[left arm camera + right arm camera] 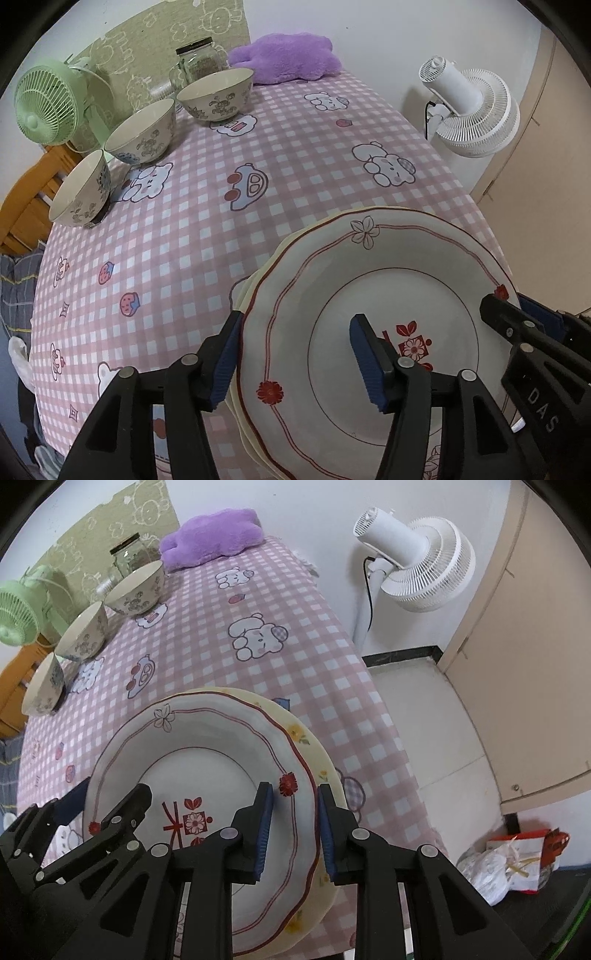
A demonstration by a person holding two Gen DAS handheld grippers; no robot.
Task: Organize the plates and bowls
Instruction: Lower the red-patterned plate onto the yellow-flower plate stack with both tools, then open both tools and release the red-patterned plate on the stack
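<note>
So both grippers are down at the stack of plates on the pink checked cartoon-print cloth surface (295, 166). On top sits the white scalloped plate with a red rim line and red flower print (369, 295), with a cream plate with small yellow flowers (314, 746) under it. The left gripper (295, 354) has its blue-padded fingers (364, 354) about half spread, straddling the plate's left rim without pressing. The right gripper (294, 830) has its fingers set narrow across the right rim; whether they pinch, I can't tell. Three cream ceramic bowls with grey floral print (144, 129) stand well beyond the plate, toward the green desk fan (48, 107).
</note>
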